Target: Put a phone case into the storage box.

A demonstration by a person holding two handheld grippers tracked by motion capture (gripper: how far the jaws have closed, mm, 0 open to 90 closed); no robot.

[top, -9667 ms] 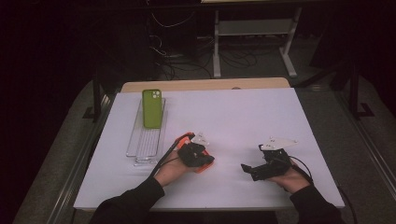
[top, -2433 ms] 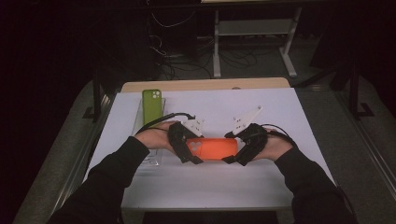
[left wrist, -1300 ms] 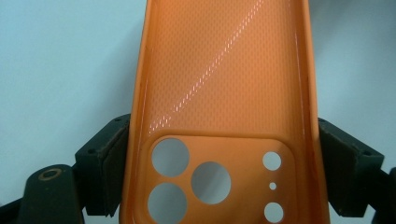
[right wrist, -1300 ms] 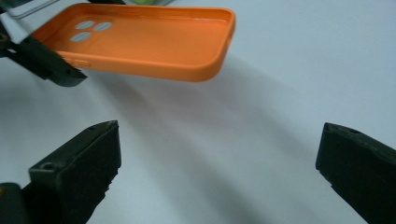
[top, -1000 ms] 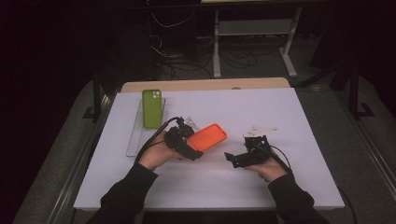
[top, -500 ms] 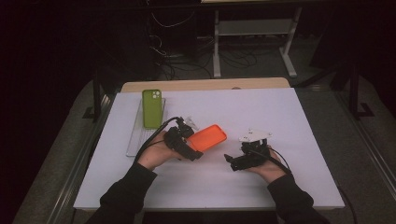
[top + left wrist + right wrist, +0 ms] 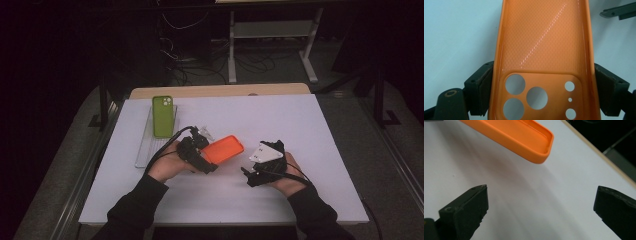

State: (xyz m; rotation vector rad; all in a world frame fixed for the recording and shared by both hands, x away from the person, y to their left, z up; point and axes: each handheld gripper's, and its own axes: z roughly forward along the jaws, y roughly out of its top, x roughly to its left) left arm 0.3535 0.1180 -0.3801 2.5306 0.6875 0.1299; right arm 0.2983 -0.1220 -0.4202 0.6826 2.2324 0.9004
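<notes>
An orange phone case (image 7: 223, 149) hangs just above the white table (image 7: 300, 120), hollow side up. My left gripper (image 7: 204, 156) is shut on its camera-cutout end, and in the left gripper view both pads press the long sides of the orange phone case (image 7: 541, 60). My right gripper (image 7: 248, 177) rests low to the right of it, jaws wide apart and empty. In the right gripper view the free end of the orange phone case (image 7: 524, 137) floats ahead of my right gripper (image 7: 541, 205).
A green phone (image 7: 162, 115) lies face down on a clear tray (image 7: 145, 150) at the table's left. A wooden strip (image 7: 220, 90) runs along the far edge. The right half of the table is bare white surface.
The right hand has drawn slightly back toward the near edge and away from the case. The left gripper and the orange case have stayed put.
</notes>
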